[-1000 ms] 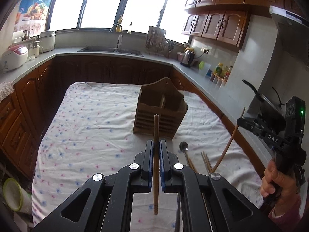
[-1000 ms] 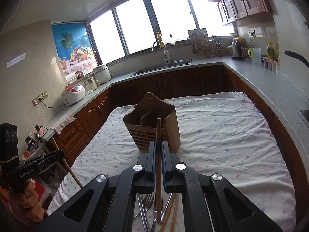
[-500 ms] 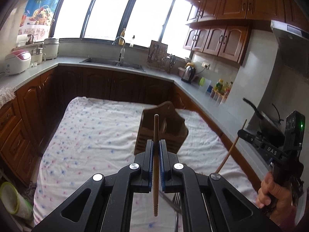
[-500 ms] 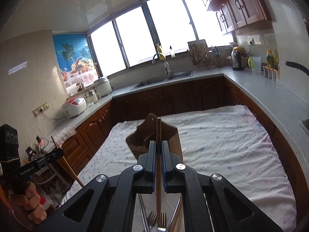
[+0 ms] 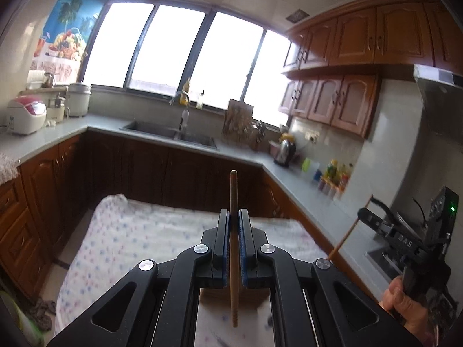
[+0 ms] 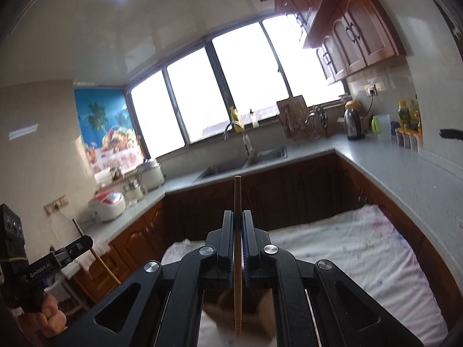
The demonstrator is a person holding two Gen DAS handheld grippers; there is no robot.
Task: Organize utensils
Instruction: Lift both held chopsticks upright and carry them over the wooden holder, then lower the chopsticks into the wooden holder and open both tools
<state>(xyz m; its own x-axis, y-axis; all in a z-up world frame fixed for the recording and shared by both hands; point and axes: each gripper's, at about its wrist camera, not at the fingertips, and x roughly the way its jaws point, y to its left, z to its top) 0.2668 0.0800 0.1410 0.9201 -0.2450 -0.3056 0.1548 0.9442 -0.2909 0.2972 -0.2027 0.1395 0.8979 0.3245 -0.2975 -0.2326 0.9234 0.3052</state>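
My left gripper (image 5: 233, 217) is shut on a wooden chopstick (image 5: 233, 196) that stands upright between the jaws. My right gripper (image 6: 237, 218) is shut on a second wooden chopstick (image 6: 237, 196), also upright. Both are raised above the table. The wooden utensil holder (image 5: 208, 297) shows only as a brown patch below the left jaws, and it shows the same way in the right wrist view (image 6: 260, 315). The right gripper appears at the right in the left wrist view (image 5: 364, 214). The left gripper appears at the left in the right wrist view (image 6: 84, 243). The loose cutlery is hidden.
A table with a white dotted cloth (image 5: 130, 237) lies below. Grey counters (image 6: 405, 173) with brown cabinets ring it. A sink (image 5: 173, 133), rice cookers (image 5: 26, 112), a kettle (image 6: 354, 124) and bottles (image 5: 335, 173) stand on the counters.
Both grippers have lifted and tilted upward with their chopsticks. The holder has dropped from mid-view to the bottom, and the cutlery on the cloth has gone out of sight.
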